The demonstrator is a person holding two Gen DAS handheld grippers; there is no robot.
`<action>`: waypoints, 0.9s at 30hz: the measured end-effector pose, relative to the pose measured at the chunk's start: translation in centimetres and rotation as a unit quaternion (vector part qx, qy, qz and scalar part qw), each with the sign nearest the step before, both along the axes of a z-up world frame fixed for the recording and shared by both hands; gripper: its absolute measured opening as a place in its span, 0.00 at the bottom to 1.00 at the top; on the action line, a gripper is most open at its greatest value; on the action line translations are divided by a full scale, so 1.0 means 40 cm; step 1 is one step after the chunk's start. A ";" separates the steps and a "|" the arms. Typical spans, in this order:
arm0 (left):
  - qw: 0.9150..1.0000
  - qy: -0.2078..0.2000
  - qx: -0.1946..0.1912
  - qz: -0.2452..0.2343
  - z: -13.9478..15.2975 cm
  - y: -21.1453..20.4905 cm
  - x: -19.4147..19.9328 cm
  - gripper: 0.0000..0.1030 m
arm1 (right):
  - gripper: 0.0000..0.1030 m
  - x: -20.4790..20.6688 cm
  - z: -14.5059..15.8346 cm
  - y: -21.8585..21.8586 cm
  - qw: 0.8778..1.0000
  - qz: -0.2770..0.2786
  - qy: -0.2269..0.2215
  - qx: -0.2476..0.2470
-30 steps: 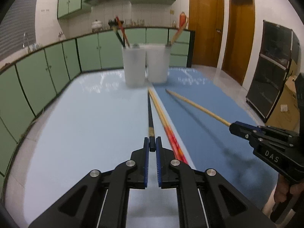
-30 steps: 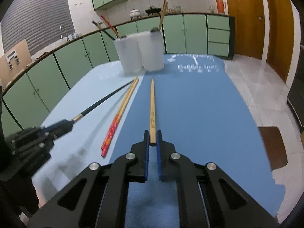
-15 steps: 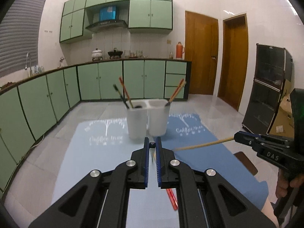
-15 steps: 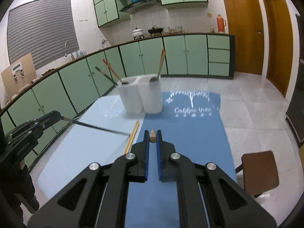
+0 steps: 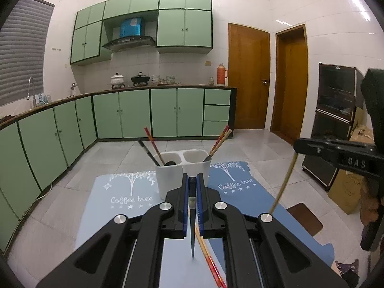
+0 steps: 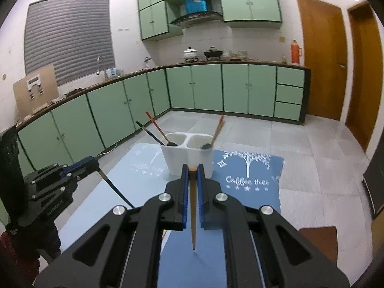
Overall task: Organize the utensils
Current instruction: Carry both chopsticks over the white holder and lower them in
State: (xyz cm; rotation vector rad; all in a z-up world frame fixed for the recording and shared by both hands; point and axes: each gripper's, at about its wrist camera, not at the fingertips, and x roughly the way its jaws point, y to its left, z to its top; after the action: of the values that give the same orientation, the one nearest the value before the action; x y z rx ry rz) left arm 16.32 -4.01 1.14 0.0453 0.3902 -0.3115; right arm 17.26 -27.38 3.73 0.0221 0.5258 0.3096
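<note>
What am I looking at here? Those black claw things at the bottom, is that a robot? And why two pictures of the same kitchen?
No robot: a person holds a two-finger gripper in each hand, and each gripper carries a wide-angle camera looking along its fingers. So you get one picture per hand.

The left gripper is shut on a black chopstick, which hangs tip down. The right gripper is shut on a wooden chopstick, also tip down. Each gripper shows at the edge of the other's picture.

Below are two blue mats. On them stands a white two-cup holder with utensils already in it, and a red-tipped pair of chopsticks lies on a mat.
</note>
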 end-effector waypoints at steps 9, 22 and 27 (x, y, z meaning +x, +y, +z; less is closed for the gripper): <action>0.999 -0.038 -0.020 -0.003 0.093 0.026 0.049 0.06 | 0.06 0.091 0.124 -0.009 0.999 0.022 -0.039 0.025; 0.988 -0.149 -0.035 0.002 0.287 -0.012 0.221 0.06 | 0.06 0.317 0.277 0.011 0.995 0.008 -0.099 0.028; 0.987 -0.154 -0.039 0.014 0.272 -0.025 0.314 0.06 | 0.06 0.414 0.260 0.017 0.995 -0.001 -0.095 0.025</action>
State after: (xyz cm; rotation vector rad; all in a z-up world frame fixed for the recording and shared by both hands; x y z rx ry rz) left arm 28.86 -4.99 12.04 0.0107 0.0710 -0.2871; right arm 33.82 -26.71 14.12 0.0418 0.3299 0.3195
